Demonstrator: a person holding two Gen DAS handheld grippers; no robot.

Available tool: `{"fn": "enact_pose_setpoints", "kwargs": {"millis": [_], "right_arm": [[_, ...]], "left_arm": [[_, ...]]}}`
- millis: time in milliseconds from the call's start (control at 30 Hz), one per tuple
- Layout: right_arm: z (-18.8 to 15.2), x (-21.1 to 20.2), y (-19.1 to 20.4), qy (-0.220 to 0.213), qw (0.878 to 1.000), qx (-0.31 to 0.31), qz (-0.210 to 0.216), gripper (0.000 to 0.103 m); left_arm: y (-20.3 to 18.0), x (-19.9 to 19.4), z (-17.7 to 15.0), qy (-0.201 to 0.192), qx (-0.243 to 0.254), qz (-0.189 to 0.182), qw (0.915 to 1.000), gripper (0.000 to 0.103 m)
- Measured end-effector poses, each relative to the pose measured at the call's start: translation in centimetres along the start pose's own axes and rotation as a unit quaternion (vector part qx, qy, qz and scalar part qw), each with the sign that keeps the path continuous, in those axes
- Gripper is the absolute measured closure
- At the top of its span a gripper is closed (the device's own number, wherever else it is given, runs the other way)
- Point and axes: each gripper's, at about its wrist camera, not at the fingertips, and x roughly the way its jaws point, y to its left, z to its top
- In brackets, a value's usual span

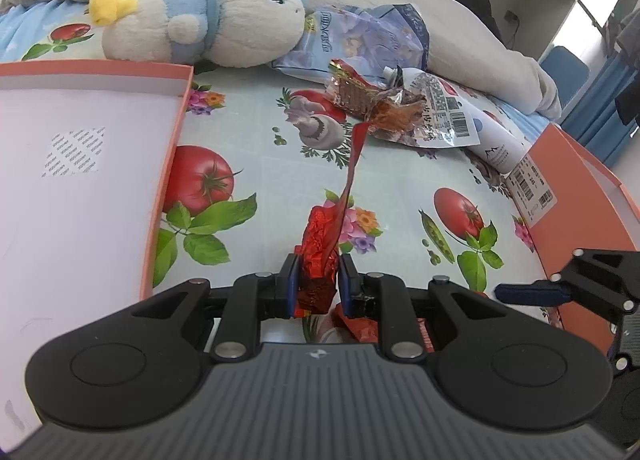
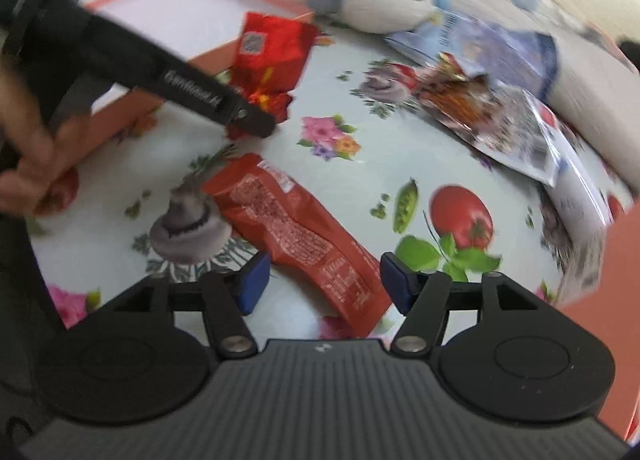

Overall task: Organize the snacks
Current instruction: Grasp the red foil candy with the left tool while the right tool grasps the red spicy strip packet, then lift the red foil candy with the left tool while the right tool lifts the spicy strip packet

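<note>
- The red packet (image 1: pixel 318 260) is pinched between the fingers of the left gripper (image 1: pixel 318 280), lifted above the bed sheet (image 1: pixel 248 132), with the box lid (image 1: pixel 80 164) lying at about 9 o'clock in the left wrist view.
- The hold is taken on crinkled foil near one end only; a slip could be caused by a quick swing toward the lid, and the packet would be dropped back on the sheet.
- The right gripper (image 2: pixel 320 284) is held with its fingers wide apart, nothing gripped, an orange packet (image 2: pixel 296 232) lying between and just ahead of them.
- That packet lies flat on soft bedding; a closing grasp might only press it down or catch the sheet along with it.
- The right wrist view is blurred, so a misjudged approach is possible; the two grippers are near each other and could be knocked together.
- Counted: one red packet held, one orange packet on the sheet, and a pile (image 1: pixel 404 108) at 1 o'clock of at least three wrappers, the exact number not told.
- Two orange box parts are seen, the lid and a second one (image 1: pixel 580 196) at 3 o'clock.
- One plush toy (image 1: pixel 200 24) lies at 11 o'clock.
</note>
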Motion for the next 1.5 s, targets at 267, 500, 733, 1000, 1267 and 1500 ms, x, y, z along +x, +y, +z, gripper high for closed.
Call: {"fn": "enact_pose_setpoints", "kwargs": {"millis": [267,500,733,1000,1267,1500], "right_arm": [[1.8,2.3,-0.3,0.006,0.998,-0.052,0.041,0.034],[2.5,4.4,-3.2,0.03,0.994,0.043,0.091,0.023],[1.9,3.6,-1.8,0.017,0.993,0.084,0.083,0.048],[0.3,1.7,0.3,-0.002,0.987,0.161,0.023,0.058],[-1.8,0.4,-0.5,-0.012,0.966,0.259,-0.01,0.058],[-3.1,-1.3,-1.3,-0.014,0.955,0.295,-0.018,0.058]], "left_arm": [[0.4,0.0,-0.2,-0.004,-0.008,-0.006,0.9999,0.079],[1.4,0.1,0.0,-0.007,-0.024,-0.011,0.9996,0.079],[1.7,-0.1,0.1,-0.015,-0.031,-0.009,0.9994,0.079],[1.7,-0.7,-0.3,-0.02,-0.041,-0.003,0.9989,0.079],[0.4,-2.6,-0.2,-0.024,-0.046,0.003,0.9987,0.079],[-1.5,-4.5,-0.9,-0.023,-0.049,0.0,0.9985,0.079]]}}
